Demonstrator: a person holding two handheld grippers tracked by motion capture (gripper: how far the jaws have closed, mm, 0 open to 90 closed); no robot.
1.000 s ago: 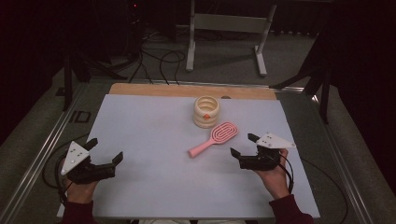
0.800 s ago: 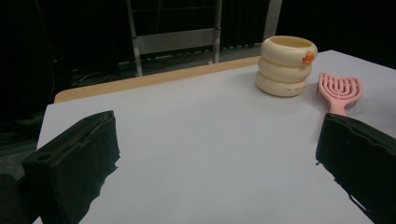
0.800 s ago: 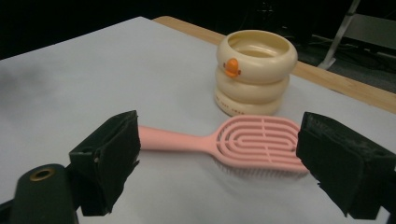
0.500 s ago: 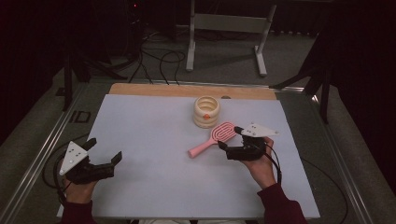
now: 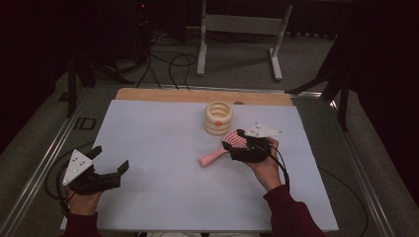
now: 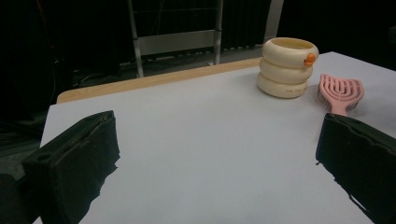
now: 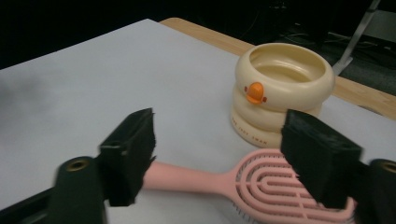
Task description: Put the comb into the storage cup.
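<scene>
Right gripper [image 5: 232, 140] spread wide over pink hairbrush [image 5: 217, 154] at centre right of the high view, gripping nothing; left gripper [image 5: 109, 159] also wide, lower left, well apart

The room is dark. Beyond the white counter [image 5: 148, 148], a grey metal stand [image 5: 237, 24] rests on grey carpet [image 5: 237, 69]. Black cables [image 5: 163, 61] trail there.
</scene>
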